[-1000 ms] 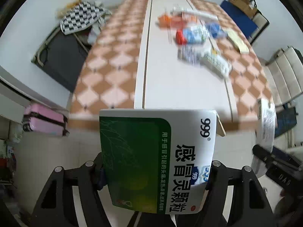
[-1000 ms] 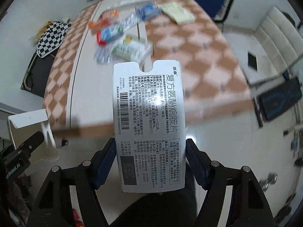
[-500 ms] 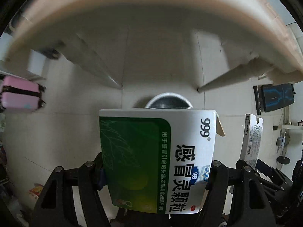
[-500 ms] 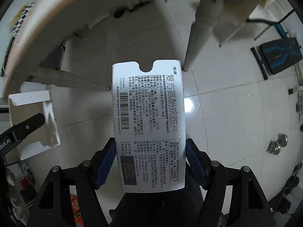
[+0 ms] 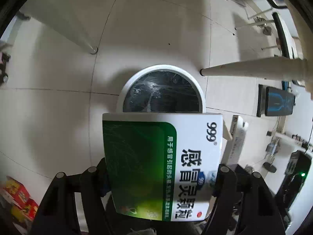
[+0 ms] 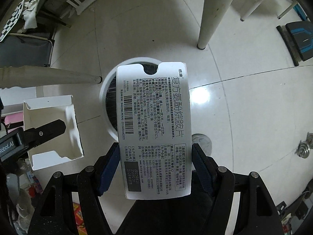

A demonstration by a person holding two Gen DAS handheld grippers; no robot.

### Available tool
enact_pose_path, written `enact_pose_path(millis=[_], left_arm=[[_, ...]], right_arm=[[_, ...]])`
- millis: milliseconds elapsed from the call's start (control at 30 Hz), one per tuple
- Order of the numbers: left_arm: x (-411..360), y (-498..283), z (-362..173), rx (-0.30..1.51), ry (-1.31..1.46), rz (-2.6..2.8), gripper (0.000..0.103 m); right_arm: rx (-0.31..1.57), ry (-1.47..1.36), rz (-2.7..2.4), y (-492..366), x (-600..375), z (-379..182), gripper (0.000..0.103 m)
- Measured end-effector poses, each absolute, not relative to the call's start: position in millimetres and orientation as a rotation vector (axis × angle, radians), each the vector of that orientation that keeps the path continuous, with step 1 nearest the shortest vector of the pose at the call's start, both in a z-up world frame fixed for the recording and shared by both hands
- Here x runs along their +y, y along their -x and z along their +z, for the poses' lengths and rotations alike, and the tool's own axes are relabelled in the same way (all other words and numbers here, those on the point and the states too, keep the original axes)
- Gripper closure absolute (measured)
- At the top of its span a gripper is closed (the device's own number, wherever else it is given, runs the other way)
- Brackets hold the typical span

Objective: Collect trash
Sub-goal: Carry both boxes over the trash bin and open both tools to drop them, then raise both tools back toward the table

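Left claw grips the green-and-white medicine box. Right claw clamps the white printed box. The lined trash bin stands at 12 o'clock beyond both.

Glossy pale tiled floor — white-rimmed, black-lined trash bin between table legs.

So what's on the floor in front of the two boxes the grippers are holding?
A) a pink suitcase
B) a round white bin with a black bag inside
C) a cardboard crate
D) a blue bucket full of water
B: the round white bin with a black bag lining sits on the tiled floor just past the green and white medicine box in the left gripper and the white medicine box in the right gripper.
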State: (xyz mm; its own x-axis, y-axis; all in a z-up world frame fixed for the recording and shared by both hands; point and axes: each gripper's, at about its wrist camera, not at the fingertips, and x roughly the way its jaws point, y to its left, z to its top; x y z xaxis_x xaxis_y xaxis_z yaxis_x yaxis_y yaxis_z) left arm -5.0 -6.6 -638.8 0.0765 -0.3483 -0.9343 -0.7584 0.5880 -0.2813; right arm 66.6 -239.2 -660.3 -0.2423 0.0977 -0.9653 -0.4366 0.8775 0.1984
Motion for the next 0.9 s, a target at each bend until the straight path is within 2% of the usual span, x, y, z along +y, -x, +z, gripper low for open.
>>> enact_pose_path(millis=[67,167,200,233,267,433,567,900], left_arm=[[-3,7,-642,1.518,1.000,0.394,0.006],[-2,13,-639,1.511,0.990,0.407,0.006],[-1,16,-638,1.511,0.973,0.420,0.006],[0,19,-636,1.510,0.951,0.433,0.006],[-1,20,-631,1.509,0.923,0.456,0.006],[0,33,-612,1.503,0.743,0.581,0.006],[-3,39,-596,1.507,0.704,0.599,0.006],[-9,46,-535,1.493,0.633,0.594,0.006]], right_arm=[[1.755,0.253,0.511,-69,-233,-674,0.028],[1.763,0.205,0.549,-71,-232,-692,0.024],[1.762,0.186,0.569,-71,-231,-695,0.009],[1.755,0.192,0.573,-71,-233,-697,0.002],[1.745,0.199,0.576,-71,-233,-697,0.000],[1.704,0.280,0.563,-66,-229,-684,0.000],[1.674,0.338,0.541,-73,-223,-676,0.000],[1.633,0.430,0.532,-68,-221,-605,0.000]])
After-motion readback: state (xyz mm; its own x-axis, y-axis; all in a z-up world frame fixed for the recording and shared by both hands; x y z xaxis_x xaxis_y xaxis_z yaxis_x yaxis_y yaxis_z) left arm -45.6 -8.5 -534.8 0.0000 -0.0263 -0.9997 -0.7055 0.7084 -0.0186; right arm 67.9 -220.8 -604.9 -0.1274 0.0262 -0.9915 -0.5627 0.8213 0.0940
